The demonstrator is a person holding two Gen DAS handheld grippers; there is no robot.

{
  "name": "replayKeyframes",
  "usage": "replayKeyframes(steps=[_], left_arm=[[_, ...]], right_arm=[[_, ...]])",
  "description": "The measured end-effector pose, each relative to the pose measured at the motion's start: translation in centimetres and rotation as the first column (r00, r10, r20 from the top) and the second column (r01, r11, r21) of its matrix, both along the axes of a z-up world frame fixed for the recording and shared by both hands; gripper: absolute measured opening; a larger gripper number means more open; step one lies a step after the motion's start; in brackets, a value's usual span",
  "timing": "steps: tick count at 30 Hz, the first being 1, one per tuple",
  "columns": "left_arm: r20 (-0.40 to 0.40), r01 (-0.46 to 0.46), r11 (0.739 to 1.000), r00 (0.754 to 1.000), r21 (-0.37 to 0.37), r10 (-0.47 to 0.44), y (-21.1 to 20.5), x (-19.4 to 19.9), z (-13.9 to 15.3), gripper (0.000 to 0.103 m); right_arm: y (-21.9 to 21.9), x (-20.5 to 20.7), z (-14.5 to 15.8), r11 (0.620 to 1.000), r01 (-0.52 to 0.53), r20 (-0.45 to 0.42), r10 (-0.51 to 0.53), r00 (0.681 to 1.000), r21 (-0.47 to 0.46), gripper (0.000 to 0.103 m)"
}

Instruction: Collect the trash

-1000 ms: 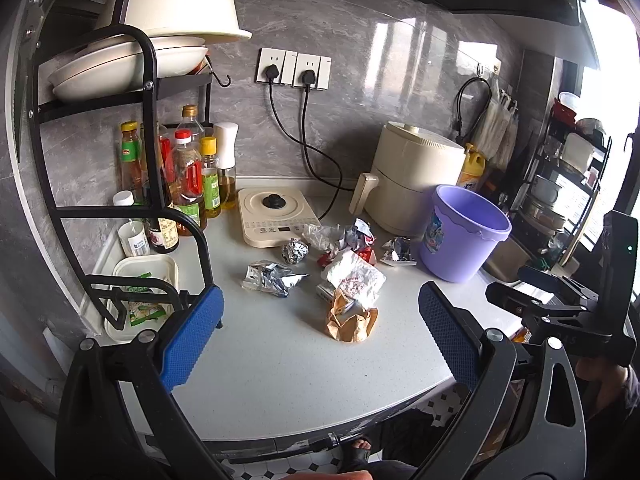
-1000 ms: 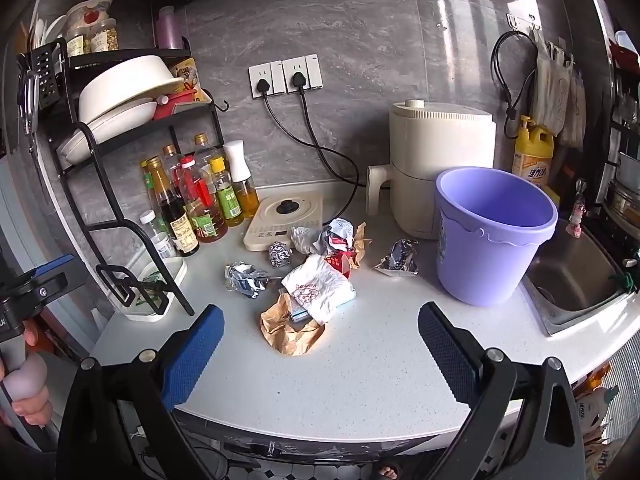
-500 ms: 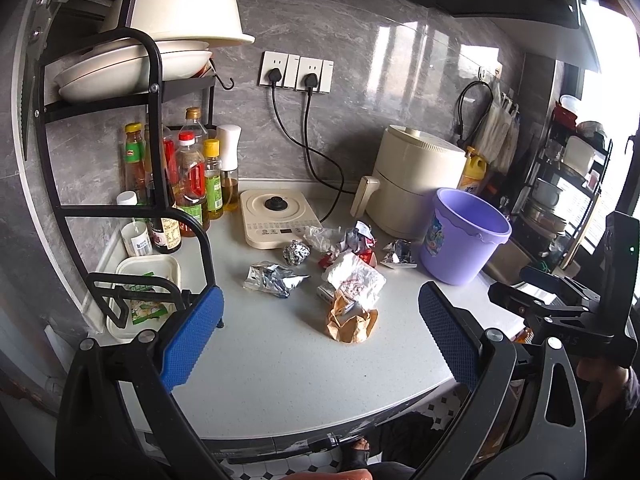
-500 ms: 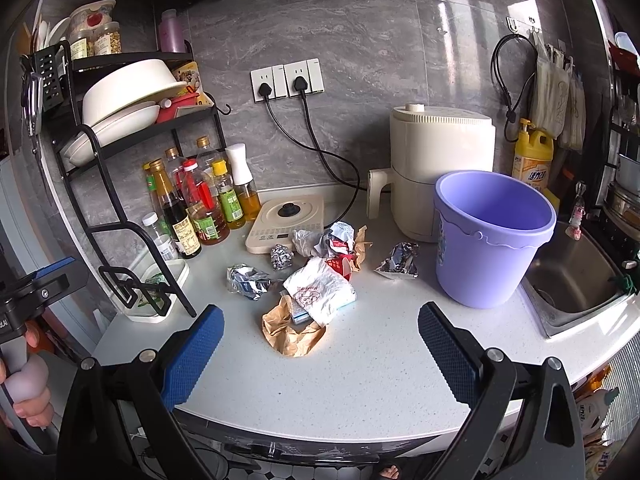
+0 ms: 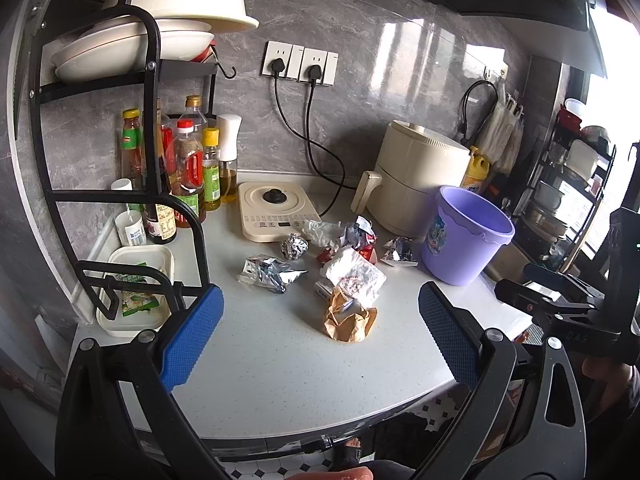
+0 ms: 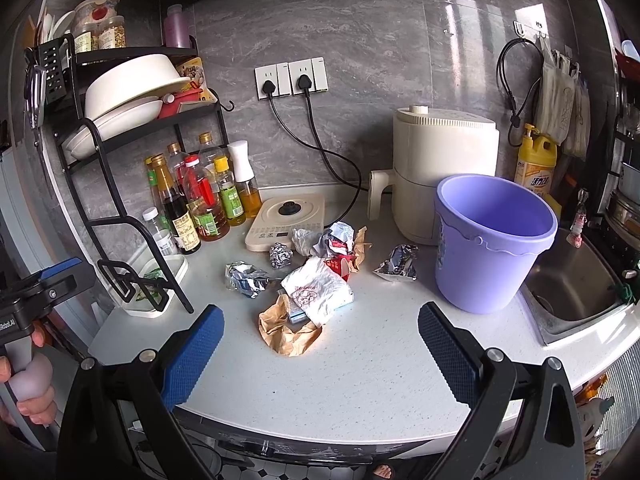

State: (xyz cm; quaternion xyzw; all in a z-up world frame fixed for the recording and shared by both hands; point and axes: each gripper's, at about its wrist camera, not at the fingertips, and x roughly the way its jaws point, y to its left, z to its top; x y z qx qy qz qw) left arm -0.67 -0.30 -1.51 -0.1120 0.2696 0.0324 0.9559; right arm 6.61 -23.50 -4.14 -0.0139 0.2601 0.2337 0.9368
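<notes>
A pile of trash lies mid-counter: a brown paper bag (image 5: 347,316) (image 6: 286,330), a white wrapper (image 5: 354,276) (image 6: 316,290), a foil wrapper (image 5: 268,271) (image 6: 244,278), a foil ball (image 5: 294,246) (image 6: 280,254), another foil piece (image 5: 398,250) (image 6: 398,266) and crumpled red-and-white wrappers (image 6: 340,242). A purple bucket (image 5: 464,236) (image 6: 490,240) stands to the right of the pile. My left gripper (image 5: 320,336) is open and empty, held over the counter's front edge. My right gripper (image 6: 320,350) is open and empty, also in front of the pile.
A black rack (image 6: 104,184) with bowls and sauce bottles (image 6: 200,200) stands at left, with a white tray (image 5: 136,292) below. A cream induction cooker (image 6: 286,220) and air fryer (image 6: 440,176) sit at the back with cords. A sink (image 6: 576,288) lies at right.
Both views have shifted slightly, the scene sitting a little lower and closer. Both grippers stay open. Nothing on the counter has moved.
</notes>
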Motion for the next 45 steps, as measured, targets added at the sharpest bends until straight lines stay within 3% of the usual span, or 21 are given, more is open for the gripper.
replayKeyframes(steps=[3,6,13,17,25,29,31,35,39,45], left_arm=[[-0.015,0.001,1.0,1.0,-0.017,-0.001,0.2,0.9,-0.8,0.097],[-0.03,0.002,0.999,1.0,-0.032,-0.003,0.2,1.9,-1.7,0.097],[-0.12,0.02,0.998,0.992,-0.062,-0.028,-0.2,5.8,-5.2,0.084],[-0.154,0.021,0.996,0.988,-0.091,-0.034,-0.3,7.9,-6.8,0.075],[-0.214,0.016,0.993,0.976,-0.12,-0.042,-0.7,12.3,-10.2,0.07],[-0.252,-0.005,0.99,0.967,-0.14,-0.031,-0.6,14.3,-12.4,0.064],[-0.277,-0.015,0.988,0.96,-0.155,-0.029,-0.7,15.4,-13.7,0.055],[-0.357,-0.025,0.979,0.933,-0.204,-0.051,-0.9,17.3,-16.3,0.047],[-0.405,-0.038,0.973,0.912,-0.229,-0.06,-1.0,18.1,-17.7,0.014],[-0.382,-0.082,0.974,0.924,-0.211,-0.005,-0.2,17.1,-16.2,0.014]], right_arm=[[-0.2,0.9,-0.2,0.999,-0.023,-0.027,0.024,0.999,0.03,0.095],[0.0,1.9,-0.7,1.0,-0.027,-0.039,0.027,0.999,-0.002,0.095],[0.2,5.7,-2.8,0.997,-0.082,-0.134,0.081,0.988,0.003,0.095],[0.7,8.1,-4.1,0.991,-0.132,-0.19,0.134,0.973,0.023,0.085],[2.0,12.1,-6.3,0.977,-0.213,-0.3,0.198,0.933,-0.017,0.072],[3.1,14.3,-7.4,0.967,-0.251,-0.336,0.221,0.915,-0.048,0.071],[3.7,15.4,-8.1,0.961,-0.27,-0.357,0.232,0.905,-0.059,0.069],[5.0,17.3,-9.7,0.948,-0.31,-0.399,0.257,0.88,-0.073,0.066],[6.3,19.5,-11.4,0.938,-0.338,-0.44,0.27,0.856,-0.081,0.066],[8.1,22.2,-13.6,0.921,-0.376,-0.488,0.285,0.825,-0.098,0.05]])
